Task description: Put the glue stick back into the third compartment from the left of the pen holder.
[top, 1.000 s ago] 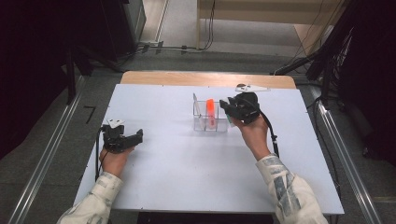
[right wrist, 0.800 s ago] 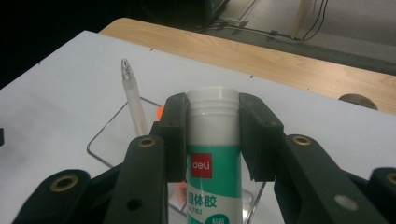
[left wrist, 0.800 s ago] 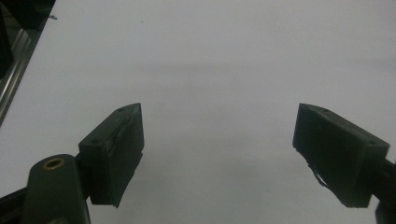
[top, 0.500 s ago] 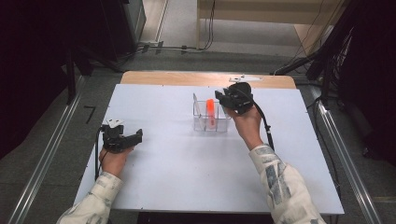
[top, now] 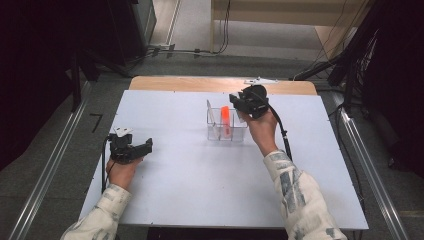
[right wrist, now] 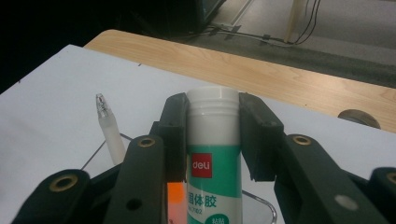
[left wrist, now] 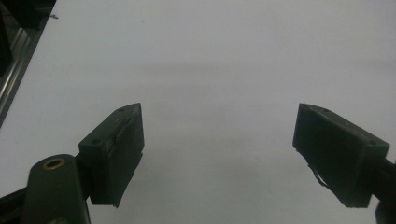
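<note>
Your right gripper (right wrist: 212, 135) had its jaws clamped on either side of a glue stick (right wrist: 214, 154), white cap up, green label reading "deli", held upright. Just behind it stood a clear organizer (top: 226, 131) with an orange marker (top: 225, 119) and a white pen (right wrist: 109, 130) standing inside; from above, your gripper (top: 248, 102) sat at the organizer's far right corner, near the white table's (top: 200, 190) wooden back edge. Your left gripper (left wrist: 219, 154) rested well apart on the table's left side, jaws spread wide with nothing but bare tabletop between them.
</note>
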The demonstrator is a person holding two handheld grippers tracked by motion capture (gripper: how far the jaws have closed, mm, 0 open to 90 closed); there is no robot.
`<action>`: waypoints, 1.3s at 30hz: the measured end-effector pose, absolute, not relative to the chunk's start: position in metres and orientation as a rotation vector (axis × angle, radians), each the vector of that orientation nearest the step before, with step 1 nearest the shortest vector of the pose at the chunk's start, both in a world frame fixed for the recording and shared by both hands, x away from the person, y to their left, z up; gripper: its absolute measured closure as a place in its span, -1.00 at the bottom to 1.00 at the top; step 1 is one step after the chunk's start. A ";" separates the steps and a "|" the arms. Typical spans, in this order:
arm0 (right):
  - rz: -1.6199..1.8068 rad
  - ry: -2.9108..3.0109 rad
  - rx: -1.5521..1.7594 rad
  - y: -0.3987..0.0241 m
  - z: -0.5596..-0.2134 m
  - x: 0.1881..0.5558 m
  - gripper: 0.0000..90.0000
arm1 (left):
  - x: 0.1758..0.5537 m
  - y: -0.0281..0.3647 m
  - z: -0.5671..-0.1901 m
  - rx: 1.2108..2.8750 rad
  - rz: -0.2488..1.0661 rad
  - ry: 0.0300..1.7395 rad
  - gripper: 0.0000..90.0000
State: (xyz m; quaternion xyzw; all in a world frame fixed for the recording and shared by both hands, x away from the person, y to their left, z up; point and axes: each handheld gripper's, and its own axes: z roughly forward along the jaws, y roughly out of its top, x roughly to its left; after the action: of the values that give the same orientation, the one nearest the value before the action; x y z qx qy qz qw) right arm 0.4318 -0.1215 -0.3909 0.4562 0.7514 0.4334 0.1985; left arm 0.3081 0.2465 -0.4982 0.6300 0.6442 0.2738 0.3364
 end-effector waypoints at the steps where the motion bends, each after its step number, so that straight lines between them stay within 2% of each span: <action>1: 1.208 2.103 1.277 -0.121 -0.391 0.432 0.40 | 0.308 0.247 -0.498 1.644 0.715 1.679 -0.62; 39: 1.181 2.119 1.282 -0.125 -0.402 0.428 0.39 | 0.308 0.247 -0.498 1.642 0.714 1.680 -0.63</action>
State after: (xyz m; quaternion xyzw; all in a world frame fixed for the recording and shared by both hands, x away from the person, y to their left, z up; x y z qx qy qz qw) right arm 0.4282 -0.1246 -0.4015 0.4581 0.7571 0.4220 0.1973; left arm 0.3077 0.2467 -0.4978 0.6296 0.6444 0.2739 0.3366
